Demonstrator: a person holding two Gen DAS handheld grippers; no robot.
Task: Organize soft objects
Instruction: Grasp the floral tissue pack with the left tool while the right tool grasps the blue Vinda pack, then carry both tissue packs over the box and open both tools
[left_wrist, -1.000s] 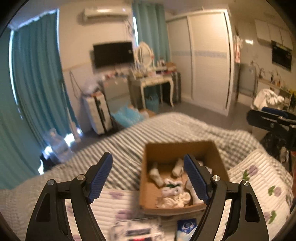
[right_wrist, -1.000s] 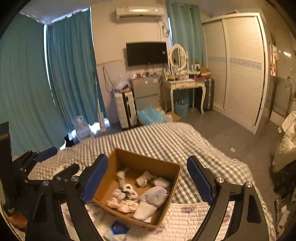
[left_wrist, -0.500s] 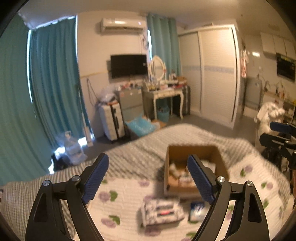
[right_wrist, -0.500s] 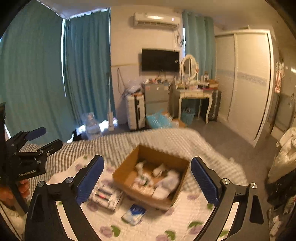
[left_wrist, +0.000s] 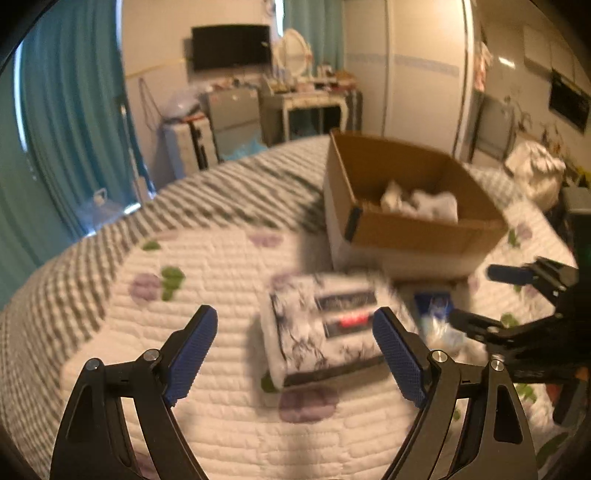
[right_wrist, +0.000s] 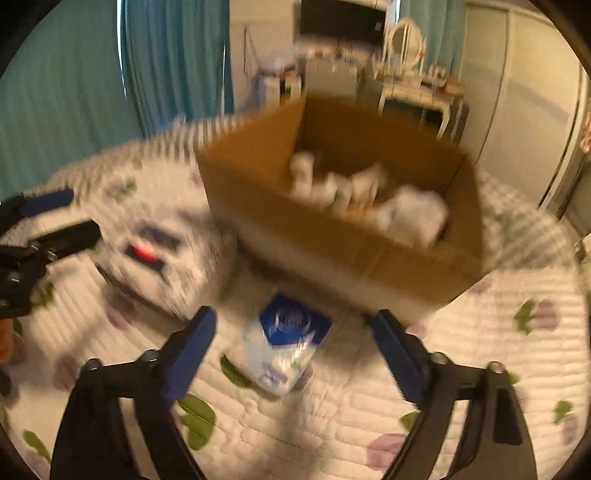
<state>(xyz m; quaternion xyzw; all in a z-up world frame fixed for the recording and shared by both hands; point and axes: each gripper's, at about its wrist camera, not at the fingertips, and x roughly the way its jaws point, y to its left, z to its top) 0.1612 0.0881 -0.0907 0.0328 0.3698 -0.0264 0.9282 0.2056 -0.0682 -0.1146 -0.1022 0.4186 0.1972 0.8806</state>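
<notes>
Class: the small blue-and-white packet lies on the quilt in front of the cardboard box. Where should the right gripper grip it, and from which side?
Grip the small blue-and-white packet across its narrow width, coming down from above. It lies flat on the quilt, lengthwise between the open fingers of the right gripper, and the cardboard box blocks the far end.

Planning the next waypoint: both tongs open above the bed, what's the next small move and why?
Probably lower the right tongs onto the small blue-and-white plastic packet. It lies on the quilt between the open fingers, just in front of the brown cardboard box of white soft items. The left tongs frame the larger marbled tissue pack.
</notes>
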